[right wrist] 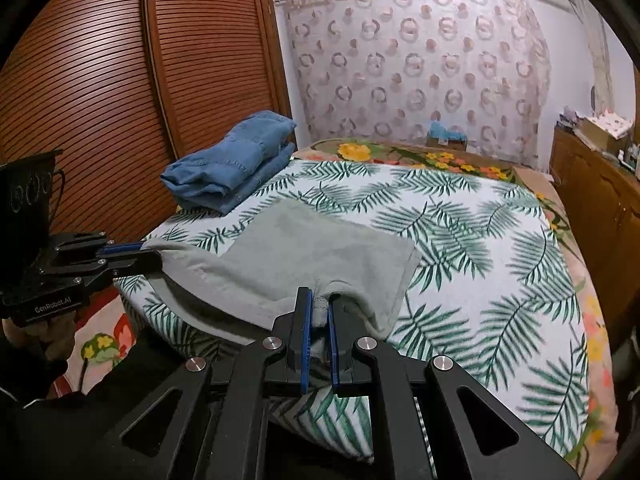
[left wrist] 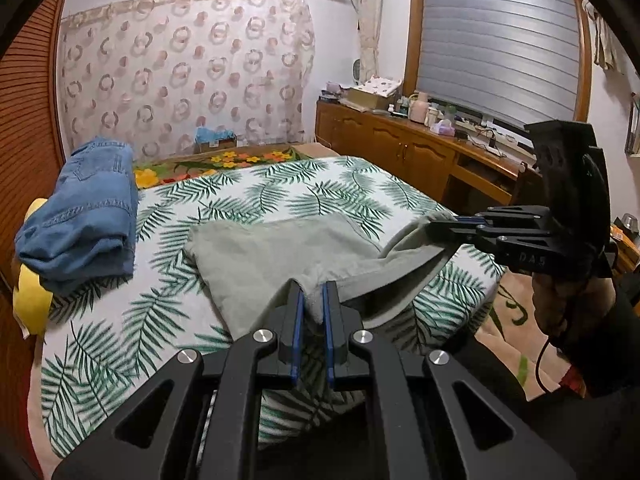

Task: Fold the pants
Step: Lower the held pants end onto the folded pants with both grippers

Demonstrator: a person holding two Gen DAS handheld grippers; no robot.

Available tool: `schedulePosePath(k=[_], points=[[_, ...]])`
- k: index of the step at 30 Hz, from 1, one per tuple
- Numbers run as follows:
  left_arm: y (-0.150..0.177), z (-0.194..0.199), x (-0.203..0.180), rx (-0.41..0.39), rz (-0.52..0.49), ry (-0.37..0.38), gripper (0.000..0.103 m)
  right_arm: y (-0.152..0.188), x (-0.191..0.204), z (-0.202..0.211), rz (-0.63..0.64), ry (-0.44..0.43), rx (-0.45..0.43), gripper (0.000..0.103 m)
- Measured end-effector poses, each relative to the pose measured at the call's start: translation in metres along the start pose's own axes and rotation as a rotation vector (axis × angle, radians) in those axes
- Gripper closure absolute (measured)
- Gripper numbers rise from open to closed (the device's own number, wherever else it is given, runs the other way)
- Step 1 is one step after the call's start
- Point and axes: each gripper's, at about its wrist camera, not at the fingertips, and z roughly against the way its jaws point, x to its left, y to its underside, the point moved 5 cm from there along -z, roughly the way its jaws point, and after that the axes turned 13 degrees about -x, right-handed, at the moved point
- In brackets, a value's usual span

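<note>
While both clamp the near edge of the grey pants point(left wrist: 280, 252), the left gripper point(left wrist: 312, 300) and right gripper point(right wrist: 318, 308) hold it raised over the bed point(left wrist: 344, 184); folded jeans point(left wrist: 80, 216) lie ahead, left of the left gripper.

The right gripper point(right wrist: 319, 304) pinches the grey-green pants point(right wrist: 320, 252) on the leafy bedspread point(right wrist: 480, 240). The left gripper point(right wrist: 154, 254) pinches another corner — folded blue jeans point(right wrist: 232, 164) sit behind.

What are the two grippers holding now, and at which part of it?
Both hold the grey-green pants. The left gripper and the right gripper each pinch a bunched bit of the near edge, at opposite ends, jaws shut on the cloth.
</note>
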Motion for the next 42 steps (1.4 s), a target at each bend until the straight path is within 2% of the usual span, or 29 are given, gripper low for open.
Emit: schedulePosePath(k=[20, 29, 42], points=[[-0.028, -0.036, 0.025, -0.053, 0.0, -0.057, 0.093, -0.019, -0.021, -0.049, -0.01, 0.046, -0.051, 0.096], [-0.001, -0.057, 0.036, 0.021, 0.016, -0.075, 0.093, -0.002, -0.022, -0.079, 0.004, 0.055, 0.013, 0.096], [-0.01, -0.075, 0.048, 0.035, 0.009, -0.089, 0.093, -0.013, -0.032, -0.1, -0.014, 0.049, 0.032, 0.096]])
